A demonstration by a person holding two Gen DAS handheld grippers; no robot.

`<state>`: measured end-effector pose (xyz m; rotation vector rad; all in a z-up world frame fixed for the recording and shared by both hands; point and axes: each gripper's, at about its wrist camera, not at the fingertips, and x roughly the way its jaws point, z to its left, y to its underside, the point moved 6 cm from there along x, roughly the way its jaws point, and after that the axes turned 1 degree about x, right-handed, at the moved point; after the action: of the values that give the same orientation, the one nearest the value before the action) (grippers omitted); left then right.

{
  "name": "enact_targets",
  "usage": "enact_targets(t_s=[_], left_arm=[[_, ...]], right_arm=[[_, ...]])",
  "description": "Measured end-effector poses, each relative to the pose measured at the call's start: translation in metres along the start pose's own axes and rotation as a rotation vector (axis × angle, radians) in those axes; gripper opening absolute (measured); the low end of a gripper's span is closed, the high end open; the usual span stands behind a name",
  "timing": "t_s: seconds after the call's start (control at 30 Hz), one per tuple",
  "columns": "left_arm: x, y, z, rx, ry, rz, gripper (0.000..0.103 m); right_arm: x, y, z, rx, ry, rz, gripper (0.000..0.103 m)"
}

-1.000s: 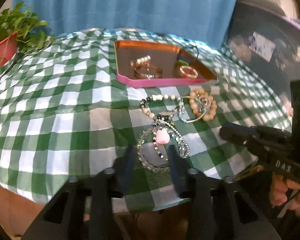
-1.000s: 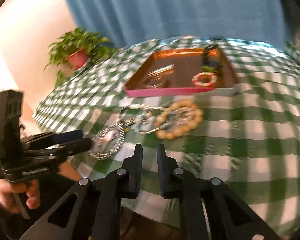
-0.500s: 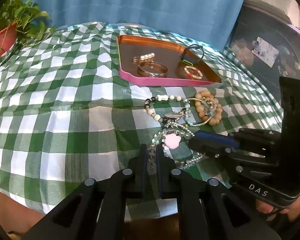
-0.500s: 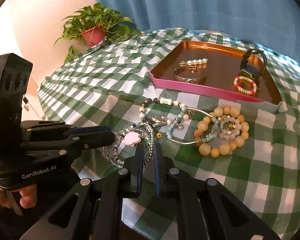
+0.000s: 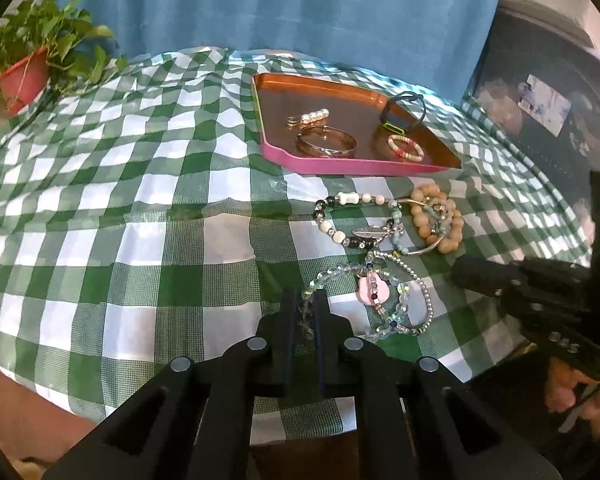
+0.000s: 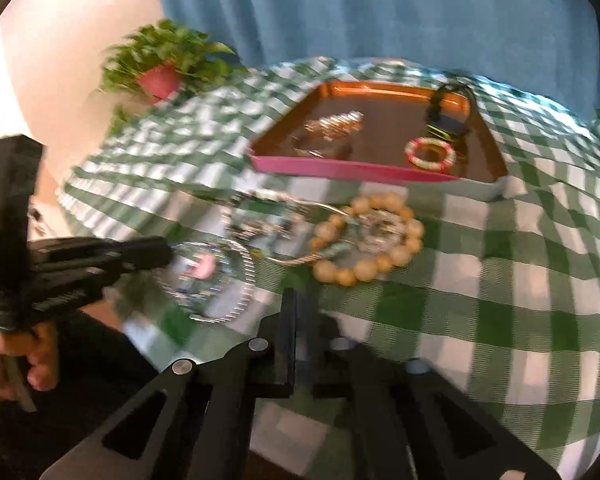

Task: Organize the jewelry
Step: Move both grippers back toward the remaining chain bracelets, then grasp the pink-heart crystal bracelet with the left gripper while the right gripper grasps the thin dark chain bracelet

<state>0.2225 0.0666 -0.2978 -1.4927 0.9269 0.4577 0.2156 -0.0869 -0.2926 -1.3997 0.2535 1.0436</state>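
Note:
My left gripper [image 5: 305,300] is shut on the near edge of a clear bead bracelet [image 5: 332,276] with a pink heart charm [image 5: 374,290], lying on the green checked cloth. A silver chain, a dark and white bead bracelet [image 5: 352,216] and a wooden bead bracelet [image 5: 436,218] lie tangled behind it. The pink tray [image 5: 340,162] beyond holds a pearl clip, a gold bangle [image 5: 326,142], a small red bead ring and a black band. My right gripper [image 6: 302,300] is shut and empty, just before the wooden bead bracelet [image 6: 366,240]; its view is blurred.
A potted plant [image 5: 24,76] stands at the table's far left. A blue curtain hangs behind the table. The table's front edge runs just under both grippers. A dark sofa or cabinet is at the right.
My left gripper went from open around the clear bracelet to shut on its near edge. My right gripper narrowed to shut and has drawn back to the right, its view now blurred by motion.

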Motion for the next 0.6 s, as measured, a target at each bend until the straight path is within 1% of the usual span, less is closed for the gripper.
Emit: enact_targets(t_s=[0.1, 0.17, 0.27, 0.4, 0.5, 0.53, 0.6], left_arm=[[0.0, 0.0, -0.001, 0.003, -0.01, -0.003, 0.01], [0.0, 0.0, -0.001, 0.003, -0.005, -0.003, 0.01], [0.0, 0.001, -0.001, 0.002, 0.003, -0.004, 0.01], [0.0, 0.001, -0.002, 0.006, -0.003, -0.006, 0.01], [0.0, 0.001, -0.002, 0.017, -0.009, -0.005, 0.01], [0.0, 0.001, -0.002, 0.023, -0.011, -0.004, 0.01], [0.0, 0.0, -0.002, 0.028, -0.009, 0.0, 0.01]], right_arm=[[-0.001, -0.003, 0.015, -0.035, -0.031, -0.014, 0.008], [0.005, -0.002, 0.023, -0.069, -0.022, 0.003, 0.008], [0.015, 0.001, 0.03, -0.083, -0.034, 0.034, 0.008], [0.018, 0.0, 0.034, -0.124, -0.006, 0.032, 0.01], [0.018, 0.002, 0.039, -0.195, 0.037, 0.03, 0.007], [0.018, 0.003, 0.039, -0.211, 0.054, 0.031, 0.003], [0.014, 0.005, 0.035, -0.234, 0.091, 0.03, 0.001]])
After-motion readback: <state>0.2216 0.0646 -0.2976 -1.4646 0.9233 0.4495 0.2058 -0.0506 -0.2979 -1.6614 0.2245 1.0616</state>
